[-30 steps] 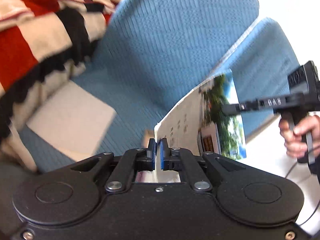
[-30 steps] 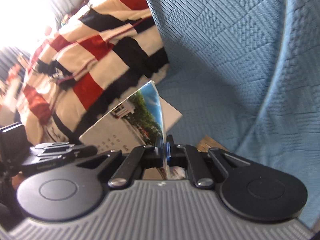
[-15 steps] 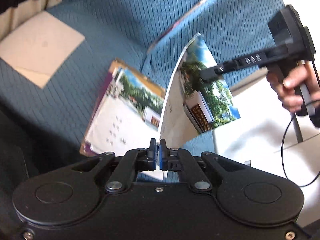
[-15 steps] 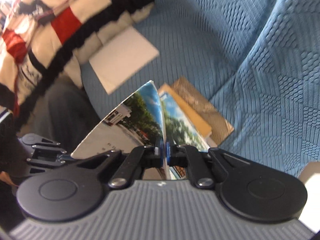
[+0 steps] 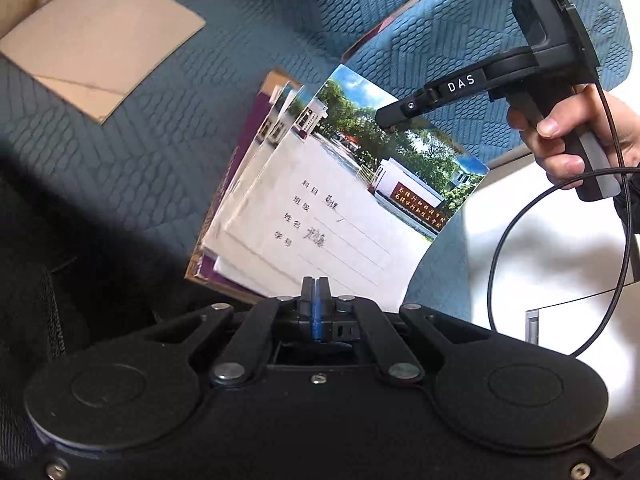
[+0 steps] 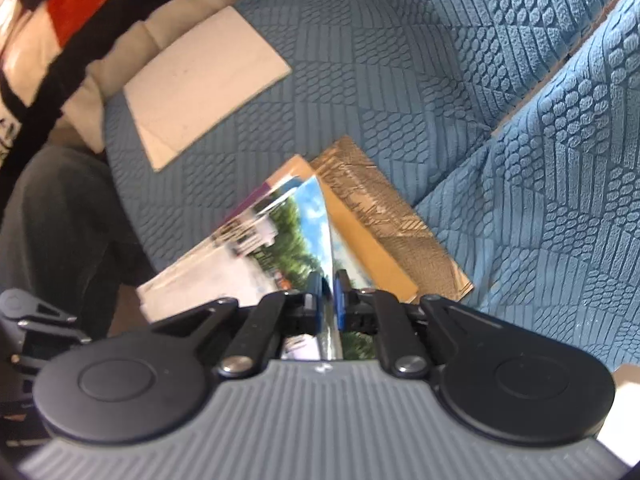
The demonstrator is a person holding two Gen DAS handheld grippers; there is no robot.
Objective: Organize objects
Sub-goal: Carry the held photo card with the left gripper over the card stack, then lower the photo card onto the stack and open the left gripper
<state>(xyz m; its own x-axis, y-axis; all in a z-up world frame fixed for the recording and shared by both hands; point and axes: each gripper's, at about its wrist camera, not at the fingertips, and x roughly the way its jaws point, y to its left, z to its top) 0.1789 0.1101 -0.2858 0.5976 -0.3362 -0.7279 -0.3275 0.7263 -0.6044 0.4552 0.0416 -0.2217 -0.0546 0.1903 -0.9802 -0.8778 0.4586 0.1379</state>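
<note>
The notebook lies on the stack on the blue sofa. Your left gripper is clenched shut, free of it; your right gripper's jaws are parting around its far edge. Square it before you withdraw.

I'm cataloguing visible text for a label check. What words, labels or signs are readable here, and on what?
"DAS": white letters on the right claw's arm.
"科目", "班级", "姓名", "学号": printed field labels on the top notebook; the handwriting beside them is illegible.
Red sign with gold characters in the cover photo: too small to read.
Right wrist view: no readable text.
</note>
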